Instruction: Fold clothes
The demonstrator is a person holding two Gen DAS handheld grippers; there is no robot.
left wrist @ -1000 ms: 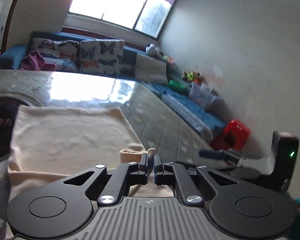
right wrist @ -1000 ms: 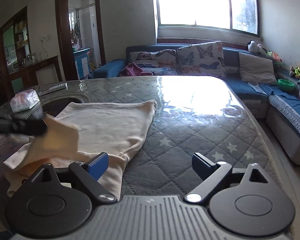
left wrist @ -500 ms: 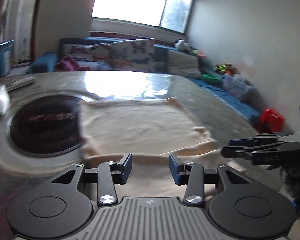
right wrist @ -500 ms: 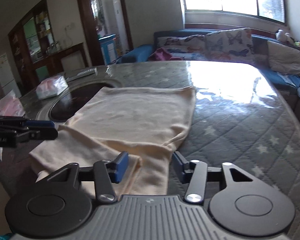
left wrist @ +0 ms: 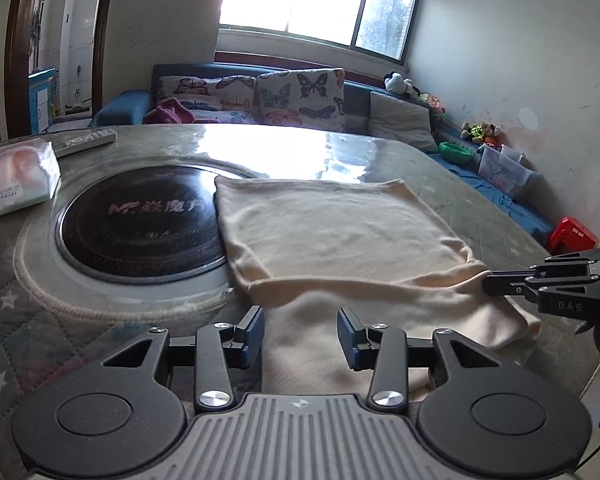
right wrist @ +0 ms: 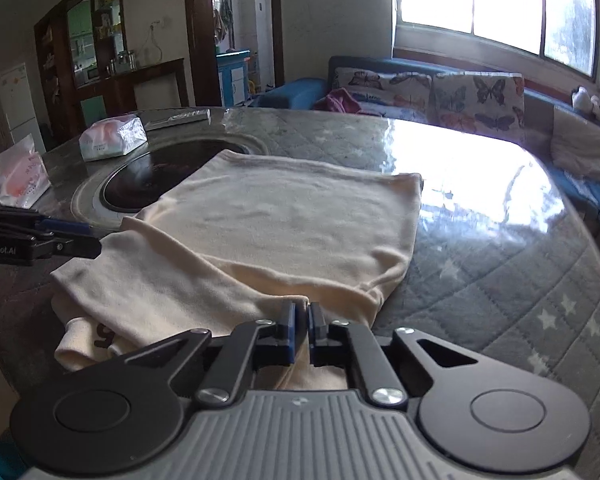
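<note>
The cream garment (right wrist: 276,236) is spread on the table (right wrist: 500,248), its near part doubled into a loose fold, so a first fold is judged made and unfinished. The right gripper (right wrist: 301,330) is clamped on the near edge; the left gripper (left wrist: 300,332) is held released just above the cloth. Further folds are judged outstanding.

A cream garment (left wrist: 340,232) lies folded on the quilted table (left wrist: 460,200), its left edge beside a round black cooktop (left wrist: 140,232). The left gripper (left wrist: 300,330) hangs open over the garment's near edge. At the right, the right gripper (left wrist: 488,284) pinches the fold's corner.
</note>
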